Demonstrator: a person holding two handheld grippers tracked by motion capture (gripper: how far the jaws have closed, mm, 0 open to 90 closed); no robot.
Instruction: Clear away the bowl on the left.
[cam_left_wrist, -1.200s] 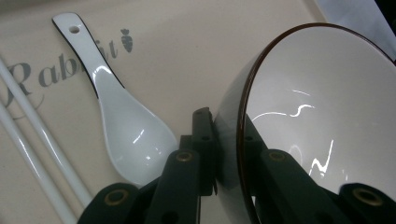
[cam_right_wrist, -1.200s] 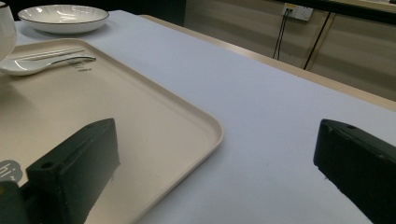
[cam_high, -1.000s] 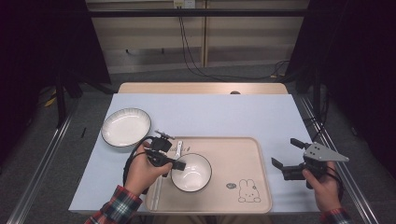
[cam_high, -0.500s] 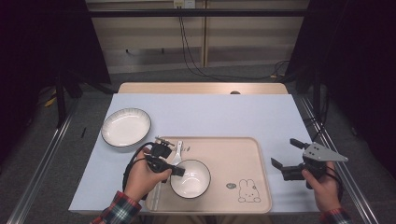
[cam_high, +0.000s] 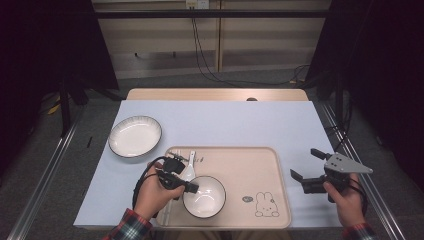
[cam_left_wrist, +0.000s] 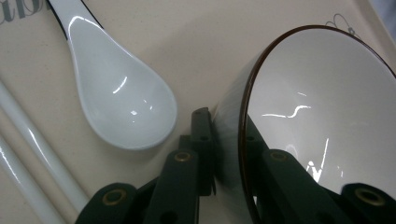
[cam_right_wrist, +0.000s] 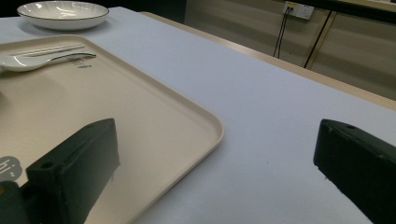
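L claw (cam_high: 190, 187) clamped on white bowl's (cam_high: 204, 197) rim, bowl on beige tray (cam_high: 250, 165) w/ spoon (cam_high: 188, 170) beside, R claw (cam_high: 307, 167) wide open, over desk (cam_high: 240, 125) by tray edge

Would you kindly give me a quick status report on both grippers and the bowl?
Left gripper shut on bowl rim, on tray. Right gripper open, holding nothing, right of tray. Spoon close beside bowl.

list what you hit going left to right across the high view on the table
plate → left gripper → bowl → rabbit print on the tray → right gripper
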